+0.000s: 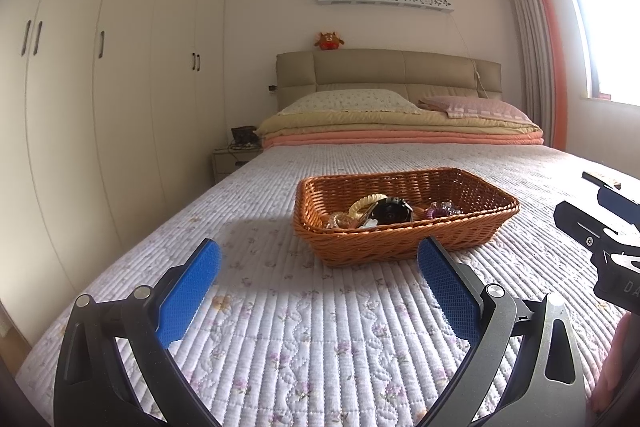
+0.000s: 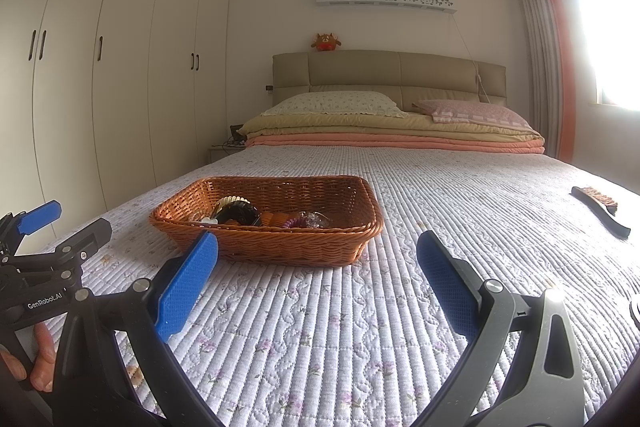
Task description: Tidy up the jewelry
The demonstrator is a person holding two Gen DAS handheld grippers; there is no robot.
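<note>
A brown wicker basket (image 1: 404,243) sits on the quilted bed, also in the right wrist view (image 2: 280,247). Inside lie a black watch (image 1: 390,213), a cream spiral hair tie (image 1: 362,205), a purple hair tie (image 1: 440,209) and small clear pieces (image 1: 338,221). My left gripper (image 1: 318,287) is open and empty, just short of the basket. My right gripper (image 2: 316,287) is open and empty, short of the basket and to its right. The right gripper's body (image 1: 600,239) shows at the left view's right edge. The left gripper's body (image 2: 48,247) shows at the right view's left edge.
A dark brush (image 2: 600,209) lies on the quilt (image 2: 440,195) at the right. Folded blankets (image 1: 400,133) and pillows lie by the headboard. Wardrobes (image 1: 100,67) line the left wall, with a nightstand (image 1: 230,159) beside the bed.
</note>
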